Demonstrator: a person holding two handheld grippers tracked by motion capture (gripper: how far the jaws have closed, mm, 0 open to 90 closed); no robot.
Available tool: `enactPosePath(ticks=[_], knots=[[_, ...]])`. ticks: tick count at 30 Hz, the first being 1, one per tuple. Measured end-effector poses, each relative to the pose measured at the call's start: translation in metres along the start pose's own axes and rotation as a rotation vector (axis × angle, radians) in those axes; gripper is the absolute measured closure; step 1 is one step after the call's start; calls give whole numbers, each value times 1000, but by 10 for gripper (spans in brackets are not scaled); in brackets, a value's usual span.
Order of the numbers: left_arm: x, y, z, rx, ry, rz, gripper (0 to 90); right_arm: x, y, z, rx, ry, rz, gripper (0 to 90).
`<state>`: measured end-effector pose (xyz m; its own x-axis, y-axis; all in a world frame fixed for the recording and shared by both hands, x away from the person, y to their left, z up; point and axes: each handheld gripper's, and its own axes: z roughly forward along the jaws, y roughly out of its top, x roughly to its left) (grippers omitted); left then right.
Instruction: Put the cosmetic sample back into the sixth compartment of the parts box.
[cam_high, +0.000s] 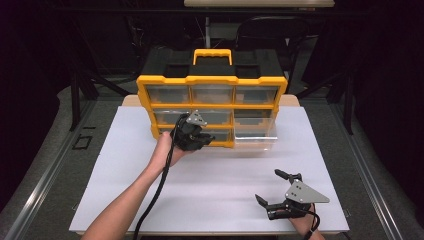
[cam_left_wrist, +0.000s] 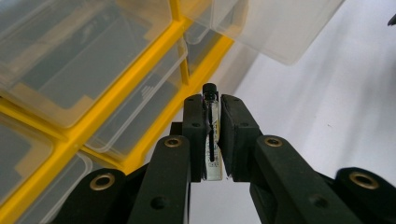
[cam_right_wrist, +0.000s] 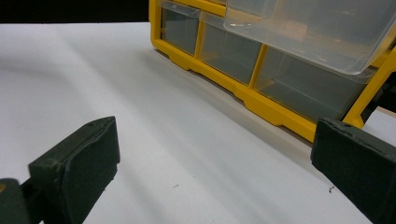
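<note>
A small clear glass vial (cam_left_wrist: 212, 140) with a black cap stands pinched between the pads of my left gripper (cam_left_wrist: 212, 109), which is shut on it. In the high view that left gripper (cam_high: 197, 137) is held just in front of the lower drawers of the yellow drawer organizer (cam_high: 212, 80). One clear drawer (cam_high: 255, 131) on the organizer's right side is pulled out over the table. It also appears in the left gripper view as the drawer (cam_left_wrist: 275, 28) up and to the right. My right gripper (cam_high: 268, 186) rests open near the table's front right, with nothing between its jaws.
The organizer (cam_right_wrist: 261, 100) has a yellow frame, a yellow handle (cam_high: 212, 53) and several clear drawers. It stands at the back of the white table top (cam_high: 210, 190). Dark floor and a chair lie beyond the table's far edge.
</note>
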<state>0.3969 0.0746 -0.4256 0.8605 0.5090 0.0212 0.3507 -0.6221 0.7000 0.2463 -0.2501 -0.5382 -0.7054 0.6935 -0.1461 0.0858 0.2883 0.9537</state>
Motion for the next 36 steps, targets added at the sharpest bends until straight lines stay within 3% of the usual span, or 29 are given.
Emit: enactPosePath(ticks=[36], knots=[[6, 39, -26, -101, 20, 16, 810, -1, 0, 0, 8, -1, 2, 8]])
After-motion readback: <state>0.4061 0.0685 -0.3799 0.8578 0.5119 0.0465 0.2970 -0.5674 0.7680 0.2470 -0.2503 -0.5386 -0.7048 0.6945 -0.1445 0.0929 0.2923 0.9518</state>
